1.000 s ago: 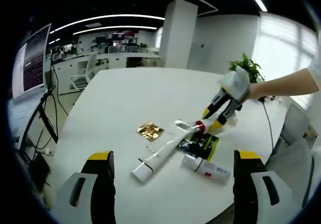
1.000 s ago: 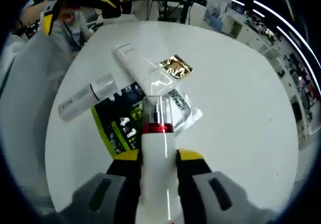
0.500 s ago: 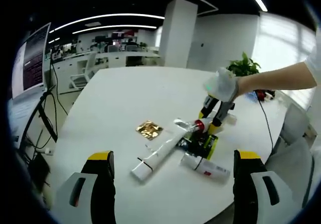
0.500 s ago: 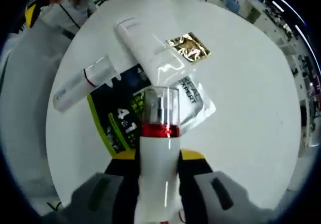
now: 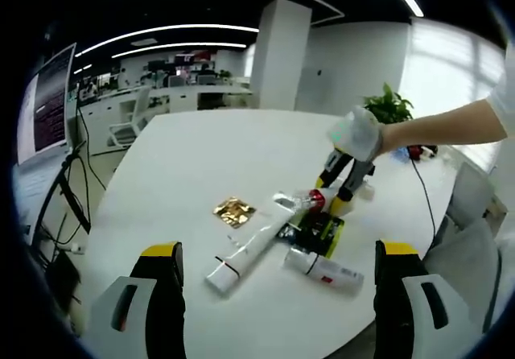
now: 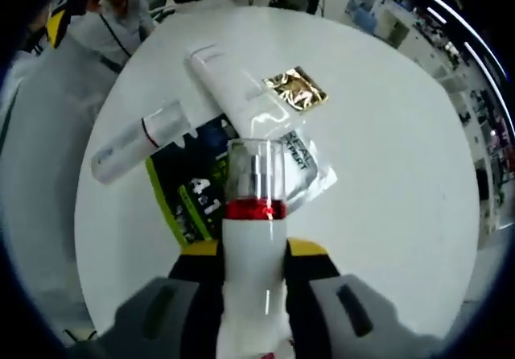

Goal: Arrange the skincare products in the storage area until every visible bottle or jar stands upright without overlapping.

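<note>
While the right gripper [image 6: 253, 254] clamps a white pump bottle [image 6: 254, 238], the bottle's long axis runs straight out along the jaws toward 12 o'clock, clear cap leading, over the green sachet [image 6: 193, 202]. On the table [image 5: 209, 150], a long tube [image 5: 249, 250] and a small tube [image 5: 322, 269] lie flat. The left gripper [image 5: 278, 295] stands wide open and empty, with both tubes at its 12 o'clock.
</note>
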A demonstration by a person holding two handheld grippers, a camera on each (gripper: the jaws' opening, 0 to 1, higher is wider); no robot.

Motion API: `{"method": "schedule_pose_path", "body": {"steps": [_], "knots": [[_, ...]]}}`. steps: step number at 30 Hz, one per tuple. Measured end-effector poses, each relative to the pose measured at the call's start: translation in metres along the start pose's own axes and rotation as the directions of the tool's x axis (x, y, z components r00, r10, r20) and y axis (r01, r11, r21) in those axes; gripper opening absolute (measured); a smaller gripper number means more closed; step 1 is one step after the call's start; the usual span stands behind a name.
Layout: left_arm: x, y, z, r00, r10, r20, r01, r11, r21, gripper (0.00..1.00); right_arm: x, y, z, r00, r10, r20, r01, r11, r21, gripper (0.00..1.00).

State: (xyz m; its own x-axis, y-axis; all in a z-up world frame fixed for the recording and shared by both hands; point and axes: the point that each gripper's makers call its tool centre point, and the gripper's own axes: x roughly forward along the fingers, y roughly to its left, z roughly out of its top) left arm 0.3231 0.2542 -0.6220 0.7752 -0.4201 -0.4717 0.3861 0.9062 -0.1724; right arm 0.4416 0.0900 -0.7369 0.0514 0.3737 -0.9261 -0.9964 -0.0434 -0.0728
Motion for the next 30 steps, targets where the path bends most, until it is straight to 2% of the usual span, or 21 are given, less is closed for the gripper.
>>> {"method": "schedule_pose_path", "body": {"steps": [9,16,19,24,30], "knots": [[-0.001,-0.015,0.003,1.000,-0.029,0.006,0.029,0.999,0.015,0.97,-0.026,0.007,-0.004,0.991,-0.045,0.129,0.032,0.995,0.100,0.28],[0.002,-0.030,0.006,0.998,-0.066,0.005,0.066,0.997,0.039,0.97,-0.042,0.012,-0.013,0.980,-0.081,0.181,0.056,0.989,0.138,0.28],[0.004,-0.037,0.008,0.996,-0.084,0.004,0.084,0.995,0.049,0.97,-0.048,0.017,-0.015,0.975,-0.077,0.210,0.043,0.986,0.162,0.28],[0.007,-0.049,0.010,0.994,-0.111,0.000,0.111,0.992,0.068,0.97,-0.056,0.021,-0.023,0.956,-0.117,0.269,0.054,0.971,0.232,0.28],[0.014,-0.066,0.013,0.988,-0.152,-0.010,0.153,0.984,0.096,0.97,-0.069,0.027,-0.031,0.938,-0.156,0.309,0.058,0.952,0.302,0.28]]}}
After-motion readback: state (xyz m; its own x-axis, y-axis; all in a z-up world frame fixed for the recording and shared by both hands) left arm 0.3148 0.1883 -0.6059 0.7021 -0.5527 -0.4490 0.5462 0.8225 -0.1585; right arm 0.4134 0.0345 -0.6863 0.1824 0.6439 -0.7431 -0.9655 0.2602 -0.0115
